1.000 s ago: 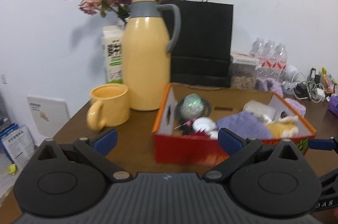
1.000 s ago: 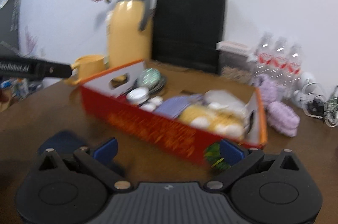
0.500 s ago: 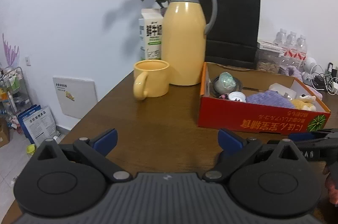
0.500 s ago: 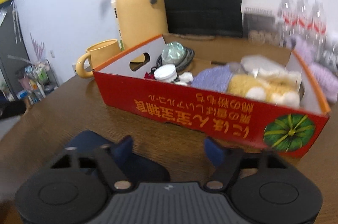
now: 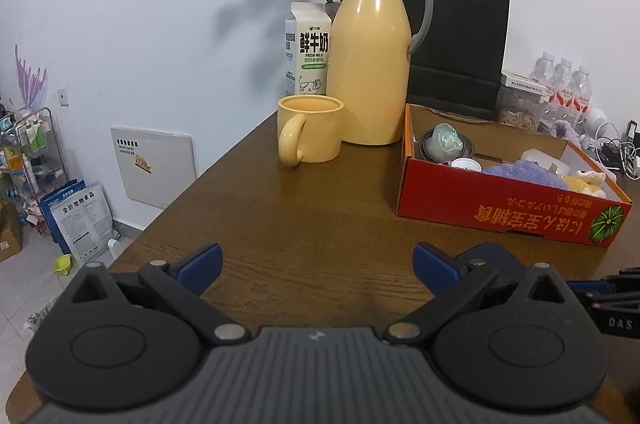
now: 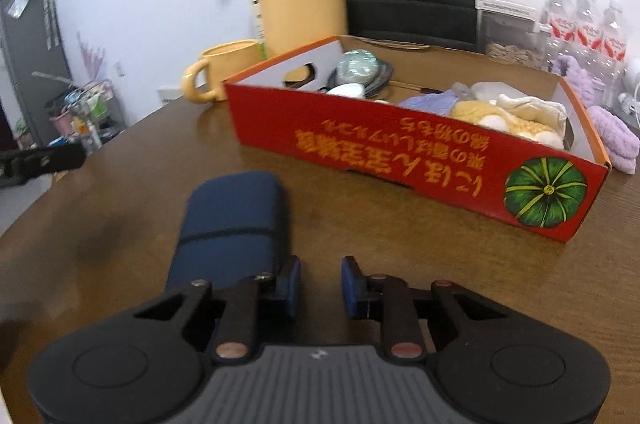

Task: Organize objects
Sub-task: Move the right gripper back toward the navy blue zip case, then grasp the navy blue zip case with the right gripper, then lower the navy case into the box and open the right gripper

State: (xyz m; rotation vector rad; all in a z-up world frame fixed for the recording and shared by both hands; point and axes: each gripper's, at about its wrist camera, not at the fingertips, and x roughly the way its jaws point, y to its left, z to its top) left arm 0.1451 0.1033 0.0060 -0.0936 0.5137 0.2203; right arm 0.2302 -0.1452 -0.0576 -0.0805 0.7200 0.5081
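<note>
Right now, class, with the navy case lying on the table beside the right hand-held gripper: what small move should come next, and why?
Probably reopen the right hand-held gripper and shift it left over the navy case. Its jaws are closing with nothing between them: the case lies beside the left fingertip, so closing would miss it. The red box ahead already holds other items and looks like the likely destination.

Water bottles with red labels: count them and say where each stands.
3, side by side at the table's back right edge against the wall: the left one, the middle one, the right one. More may be hidden behind them.
</note>
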